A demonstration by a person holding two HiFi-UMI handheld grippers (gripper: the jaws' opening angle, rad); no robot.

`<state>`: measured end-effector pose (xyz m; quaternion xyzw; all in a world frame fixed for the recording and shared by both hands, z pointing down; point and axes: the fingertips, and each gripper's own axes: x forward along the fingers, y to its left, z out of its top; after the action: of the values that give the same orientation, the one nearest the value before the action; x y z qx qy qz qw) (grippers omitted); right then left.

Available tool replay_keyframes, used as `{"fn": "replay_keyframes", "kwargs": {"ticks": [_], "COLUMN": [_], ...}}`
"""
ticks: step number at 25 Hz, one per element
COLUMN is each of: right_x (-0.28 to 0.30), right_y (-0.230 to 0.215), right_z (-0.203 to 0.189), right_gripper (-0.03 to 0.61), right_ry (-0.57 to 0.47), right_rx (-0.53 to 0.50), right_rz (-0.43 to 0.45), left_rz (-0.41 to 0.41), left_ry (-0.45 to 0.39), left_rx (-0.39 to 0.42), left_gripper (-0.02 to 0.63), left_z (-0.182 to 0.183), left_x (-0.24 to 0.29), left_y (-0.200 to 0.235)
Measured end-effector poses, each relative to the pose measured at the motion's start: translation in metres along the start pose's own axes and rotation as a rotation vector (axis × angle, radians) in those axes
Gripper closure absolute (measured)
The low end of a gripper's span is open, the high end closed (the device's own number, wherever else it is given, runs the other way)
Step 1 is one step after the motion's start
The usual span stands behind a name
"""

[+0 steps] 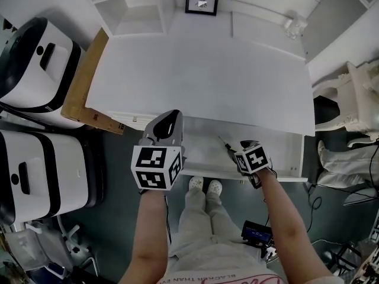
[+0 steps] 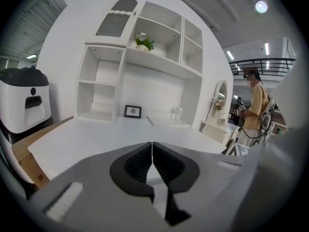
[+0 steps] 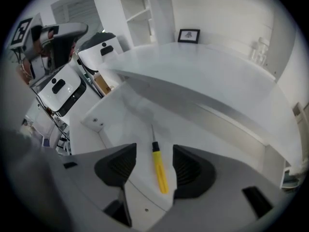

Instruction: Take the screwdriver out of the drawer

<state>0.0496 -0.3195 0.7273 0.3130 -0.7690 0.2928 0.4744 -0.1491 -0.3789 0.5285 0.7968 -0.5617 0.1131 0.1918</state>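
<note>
A screwdriver [image 3: 159, 171] with a yellow handle and a thin dark shaft lies flat on the floor of the pulled-out white drawer [image 3: 118, 122]. My right gripper [image 3: 153, 152] points steeply down over it, open, with the handle in the gap between the pads and touching neither. In the head view only the screwdriver's shaft [image 1: 224, 142] shows, just left of the right gripper [image 1: 241, 149], inside the drawer [image 1: 204, 155]. My left gripper [image 1: 169, 126] is held at the desk's front edge, left of the drawer, shut and empty; its jaws meet tip to tip [image 2: 152, 147].
The white desk top [image 1: 201, 76] overhangs the back of the drawer. A small picture frame [image 1: 201, 3] and shelves [image 2: 145, 76] stand at the rear. Two white machines [image 1: 35, 64] and a wooden board [image 1: 83, 90] sit left. A person [image 2: 256, 108] stands far right.
</note>
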Motion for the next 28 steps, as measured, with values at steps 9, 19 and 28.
{"fn": "replay_keyframes", "kwargs": {"ticks": [9, 19, 28], "right_x": [0.042, 0.063, 0.059], "right_y": [0.005, 0.008, -0.006], "right_z": [-0.033, -0.059, -0.056], "right_gripper": [0.359, 0.397, 0.497], "right_ry": [0.204, 0.401, 0.396], "right_rx": [-0.013, 0.009, -0.05], "right_rz": [0.055, 0.101, 0.048], "left_rz": [0.02, 0.026, 0.029], "left_ry": [0.017, 0.033, 0.054], "left_rx": [-0.004, 0.0, 0.021], "left_gripper": [0.604, 0.604, 0.604], "left_z": [-0.008, -0.017, -0.02], "left_x": [-0.001, -0.008, -0.013], "left_y": [0.013, 0.019, 0.022]}}
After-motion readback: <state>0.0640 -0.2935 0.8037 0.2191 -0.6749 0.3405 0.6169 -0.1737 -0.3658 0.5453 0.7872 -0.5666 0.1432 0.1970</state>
